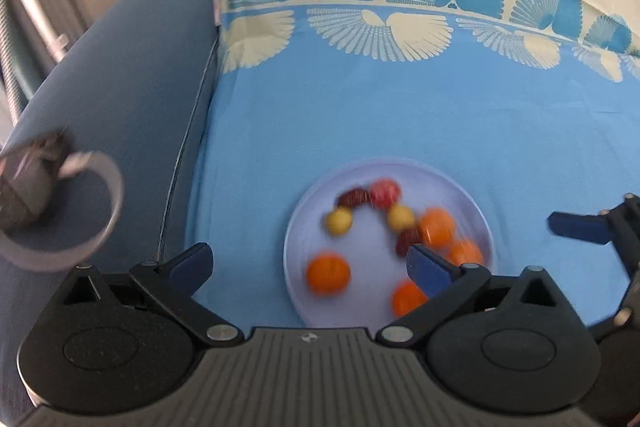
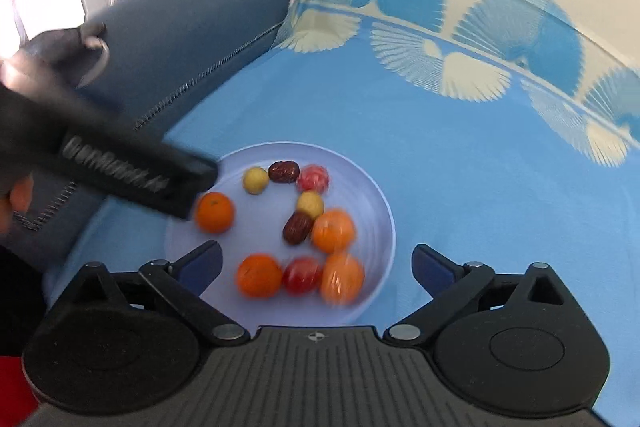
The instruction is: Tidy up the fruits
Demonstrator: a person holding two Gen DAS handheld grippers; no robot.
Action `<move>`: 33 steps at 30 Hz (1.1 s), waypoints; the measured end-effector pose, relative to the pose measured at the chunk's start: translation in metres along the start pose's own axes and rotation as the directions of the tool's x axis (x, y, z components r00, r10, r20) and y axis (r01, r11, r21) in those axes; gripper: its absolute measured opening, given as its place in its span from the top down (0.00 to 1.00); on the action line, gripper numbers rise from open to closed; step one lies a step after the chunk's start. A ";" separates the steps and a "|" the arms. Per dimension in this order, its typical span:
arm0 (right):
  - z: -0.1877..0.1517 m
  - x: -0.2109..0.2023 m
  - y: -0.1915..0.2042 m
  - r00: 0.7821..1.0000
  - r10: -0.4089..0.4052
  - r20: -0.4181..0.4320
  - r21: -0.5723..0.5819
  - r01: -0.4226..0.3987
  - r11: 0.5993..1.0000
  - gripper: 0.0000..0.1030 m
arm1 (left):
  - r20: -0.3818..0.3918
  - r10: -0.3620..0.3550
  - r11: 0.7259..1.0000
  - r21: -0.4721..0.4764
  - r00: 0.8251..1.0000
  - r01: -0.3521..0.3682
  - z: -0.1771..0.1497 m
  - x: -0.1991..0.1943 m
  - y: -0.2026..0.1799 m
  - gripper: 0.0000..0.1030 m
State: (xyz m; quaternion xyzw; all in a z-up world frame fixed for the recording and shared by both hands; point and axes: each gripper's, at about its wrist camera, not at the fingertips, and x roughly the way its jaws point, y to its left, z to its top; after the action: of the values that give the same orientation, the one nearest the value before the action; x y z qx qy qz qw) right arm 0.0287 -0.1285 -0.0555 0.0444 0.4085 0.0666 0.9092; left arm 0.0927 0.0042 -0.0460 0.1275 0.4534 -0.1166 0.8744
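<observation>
Surface: a blue cloth (image 1: 400,115) with cream and blue fan shapes along its far edge, spread beside a grey-blue cushion (image 1: 132,99).
Plate: a pale lilac plate (image 2: 372,195) lies flat on the cloth, just ahead of both grippers.
Fruit: all of it sits inside the plate, loosely scattered; none lies on the cloth.
Oranges: four oranges, one (image 2: 215,213) alone at the plate's left, one (image 2: 333,230) near the middle, two at the near rim.
Red fruit: one red fruit (image 2: 302,275) sits between the two near oranges and touches both; a second, pinkish one (image 2: 314,179) is at the far side.
Yellow fruit: two small yellow fruits (image 2: 256,180), one on each side of the far date.
Dates: two dark dates (image 2: 284,171), the nearer one leaning against the middle orange; motion blur softens them, so the kind is probably date.
Left gripper (image 1: 310,265): jaws spread wide, nothing between the pads, poised over the plate's near left part.
Right gripper (image 2: 316,267): jaws spread wide too, straddling the near fruit without touching any.
Hand: a hand (image 2: 18,199) at the left edge holds the left gripper's black body.
</observation>
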 end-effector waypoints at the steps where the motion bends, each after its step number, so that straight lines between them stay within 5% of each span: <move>1: -0.006 -0.012 -0.001 1.000 -0.004 0.004 0.027 0.004 1.000 0.01 | -0.013 0.004 1.000 -0.016 1.000 -0.004 -0.011 -0.009 0.000 0.00; 7: -0.033 -0.054 0.004 0.998 -0.065 0.014 0.098 0.063 0.993 0.01 | -0.031 0.042 0.993 -0.111 0.999 -0.045 -0.047 -0.044 0.005 0.00; 33: -0.046 -0.097 0.014 0.992 -0.104 0.071 0.119 0.096 0.988 0.01 | 0.020 0.076 0.997 -0.034 0.997 -0.076 -0.061 -0.084 -0.017 0.00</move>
State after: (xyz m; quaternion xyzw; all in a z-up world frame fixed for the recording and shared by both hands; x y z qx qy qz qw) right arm -0.0702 -0.1292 -0.0127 0.0789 0.3782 -0.0046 0.9223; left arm -0.0066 0.0154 -0.0130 0.1287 0.4408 -0.0770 0.8850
